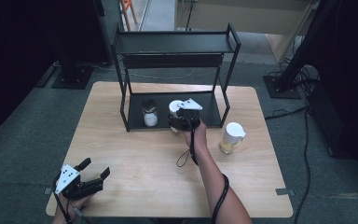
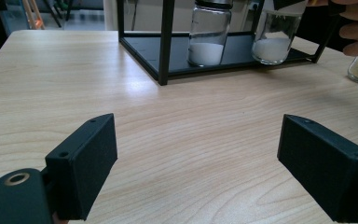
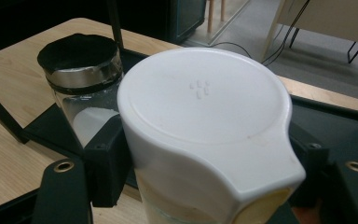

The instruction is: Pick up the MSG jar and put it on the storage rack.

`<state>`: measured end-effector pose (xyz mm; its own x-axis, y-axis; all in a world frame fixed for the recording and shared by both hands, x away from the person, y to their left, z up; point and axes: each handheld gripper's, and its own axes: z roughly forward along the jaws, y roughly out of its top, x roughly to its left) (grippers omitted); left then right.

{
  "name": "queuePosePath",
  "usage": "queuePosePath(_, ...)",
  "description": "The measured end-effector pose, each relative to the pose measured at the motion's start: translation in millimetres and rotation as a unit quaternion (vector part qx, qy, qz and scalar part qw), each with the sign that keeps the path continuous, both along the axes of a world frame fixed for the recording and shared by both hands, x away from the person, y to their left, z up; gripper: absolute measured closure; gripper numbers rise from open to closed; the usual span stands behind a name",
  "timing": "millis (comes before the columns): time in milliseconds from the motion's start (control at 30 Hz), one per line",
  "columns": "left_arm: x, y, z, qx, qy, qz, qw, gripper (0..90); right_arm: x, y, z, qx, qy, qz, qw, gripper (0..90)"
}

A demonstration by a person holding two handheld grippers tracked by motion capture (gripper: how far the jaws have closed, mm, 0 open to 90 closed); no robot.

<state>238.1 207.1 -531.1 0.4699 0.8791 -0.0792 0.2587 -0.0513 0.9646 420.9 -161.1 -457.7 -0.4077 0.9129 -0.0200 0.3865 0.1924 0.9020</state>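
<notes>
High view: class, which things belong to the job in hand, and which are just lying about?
Likely in the job: right gripper, shut on the white-lidded jar; black rack; jar on the table, perhaps next.
Lying about: left gripper, open and idle; floor cables; black-lidded jar, already shelved.

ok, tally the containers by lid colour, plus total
Black lid: 1, the jar with white powder on the rack's bottom shelf.
White lid: 2, the white-lidded jar gripped between the right gripper's jaws at the shelf, and the jar on the table right of the rack.
Total: 3 containers.
</notes>
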Motion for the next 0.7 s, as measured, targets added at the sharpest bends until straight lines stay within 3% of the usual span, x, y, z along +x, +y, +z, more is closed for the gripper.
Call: queuePosePath(700,-0.4,0.0,0.1,-0.001,0.000,-0.002,1.0000,12.2,24.8,-0.9,-0.2,-0.003,0.002,-0.017,0.9999,30.3)
